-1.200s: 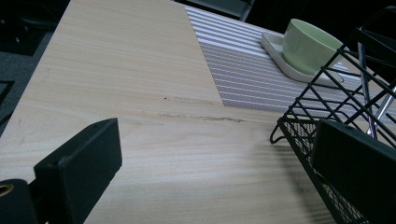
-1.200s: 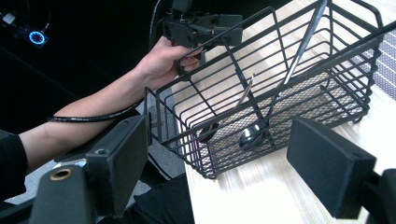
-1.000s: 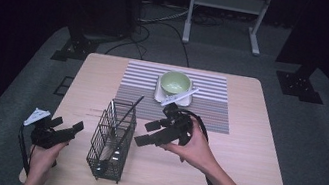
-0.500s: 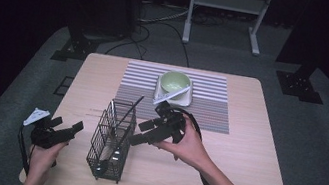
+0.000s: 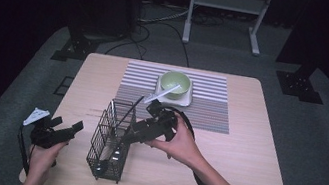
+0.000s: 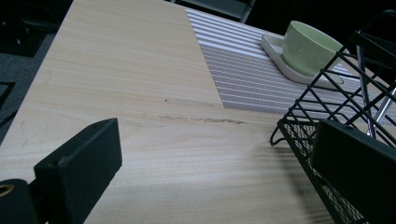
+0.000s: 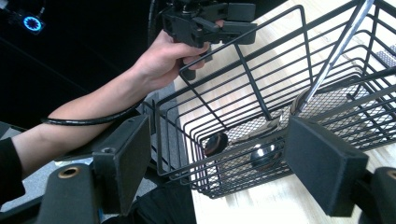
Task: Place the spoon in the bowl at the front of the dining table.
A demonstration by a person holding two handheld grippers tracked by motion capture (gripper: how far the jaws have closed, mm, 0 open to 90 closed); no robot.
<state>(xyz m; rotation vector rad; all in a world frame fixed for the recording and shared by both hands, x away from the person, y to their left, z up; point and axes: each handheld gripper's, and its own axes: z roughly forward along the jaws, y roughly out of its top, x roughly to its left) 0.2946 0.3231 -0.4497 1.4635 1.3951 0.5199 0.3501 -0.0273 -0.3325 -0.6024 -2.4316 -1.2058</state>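
Observation:
A black wire basket (image 5: 110, 140) stands near the table's front left, holding metal utensils (image 7: 262, 155) whose handles lean out of the top. My right gripper (image 5: 131, 133) reaches in from the right at the basket's near wall. In the right gripper view it (image 7: 224, 161) is open; its jaws have just been closing a little. The basket's wires (image 7: 261, 100) lie between the pads, which do not touch them. My left gripper (image 5: 67, 126) rests left of the basket, open (image 6: 219, 158), with bare tabletop between its jaws. The basket (image 6: 327, 116) shows behind its right jaw.
A green bowl (image 5: 175, 83) sits on a white square plate (image 5: 186, 99) on the striped placemat (image 5: 209, 113) at the table's middle back. A white utensil (image 5: 162, 94) leans off the plate. Bare wood (image 5: 243, 156) lies to the right and front.
My right gripper has moved left, up to the basket's wall. The left gripper and the basket have stayed where they were.

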